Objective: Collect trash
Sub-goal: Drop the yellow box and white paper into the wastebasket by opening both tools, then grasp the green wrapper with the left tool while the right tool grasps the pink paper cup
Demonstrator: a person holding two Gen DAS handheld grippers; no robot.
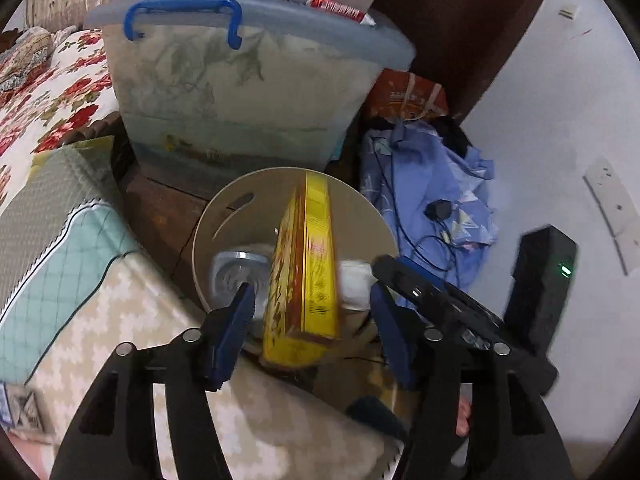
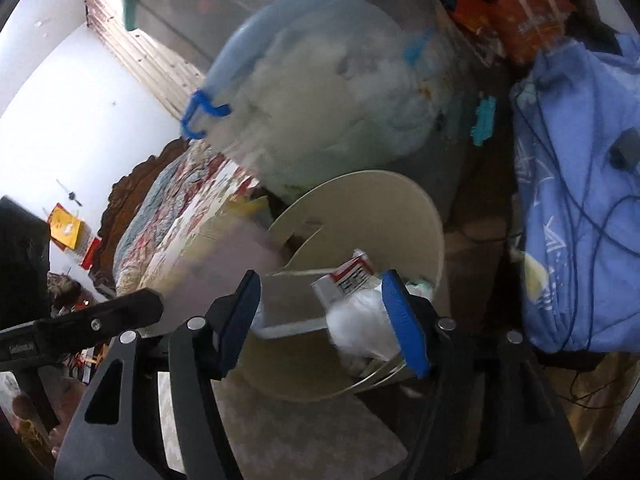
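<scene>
Blue-padded jaws of the left gripper [image 1: 312, 300] stand well apart above a beige round bin [image 1: 224, 216]. Between them a yellow and red carton [image 1: 308, 264] stands steeply on end over the bin's mouth; neither pad presses on it, and a clear gap shows on each side. Whether the carton rests on the contents below cannot be told through the blur.

Right gripper [image 2: 320, 320]: jaws likewise parted, poised over the same bin [image 2: 360, 196]. A crumpled white wad [image 2: 360, 328] lies just inside the right pad, close enough that contact cannot be ruled out; the left pad touches nothing. Beside the wad lie a white packet with red and black print [image 2: 348, 276] and a clear plastic tray [image 2: 288, 304], all within the bin.

From the left wrist view, a silver-rimmed clear container [image 1: 236, 272] and white tissue [image 1: 356, 284] also sit in the bin. The black body of the other gripper [image 1: 440, 300] crosses at the right.

Beside the bin, left: a bed with patterned covers [image 1: 60, 248] and a floral quilt [image 1: 52, 92].

Behind the bin: a translucent storage box [image 1: 240, 92] with a blue handle [image 1: 180, 16].

Right of the bin: blue cloth [image 1: 432, 168] with a dark cable across it, an orange bag [image 1: 408, 100] beyond, and a white wall [image 1: 560, 120].
</scene>
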